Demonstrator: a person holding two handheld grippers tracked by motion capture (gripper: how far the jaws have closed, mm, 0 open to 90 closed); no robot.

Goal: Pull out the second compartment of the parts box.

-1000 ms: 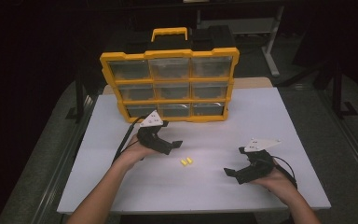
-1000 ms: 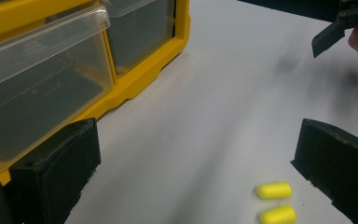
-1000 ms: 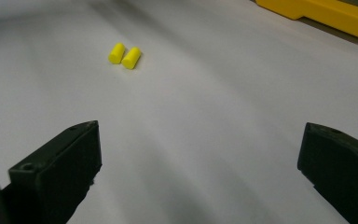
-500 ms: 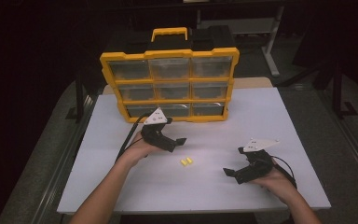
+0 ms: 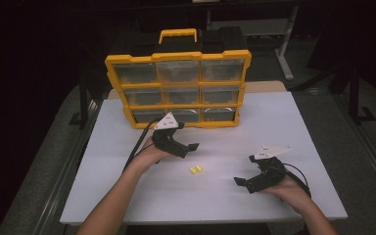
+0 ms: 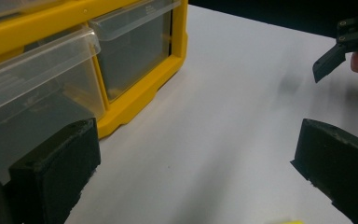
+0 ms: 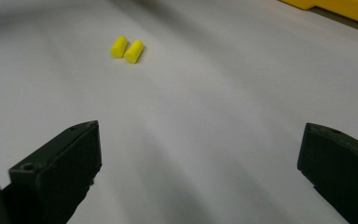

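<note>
High view: left claw [image 5: 188, 147] nearer organizer [image 5: 177, 88].

Two small yellow cylinders [image 5: 196, 169], apparently foam earplugs: short, blunt-ended, plain bright yellow, both lying on their sides on the white table top [image 5: 293, 127]. Placed side by side near the table's middle, touching or very nearly so along their lengths, roughly parallel. In the right gripper view, seen at upper left [image 7: 127, 49], the right-hand piece slightly longer-looking and tilted a little, the left-hand piece more end-on. Located in front of the yellow drawer organizer [image 5: 178, 88], well apart from it, and between the left gripper [image 5: 188, 147] and right gripper [image 5: 242, 182], nearer the left. Untouched, not held, resting free on the surface. Yellow sliver at the bottom edge of the left gripper view [image 6: 289, 222].
</note>
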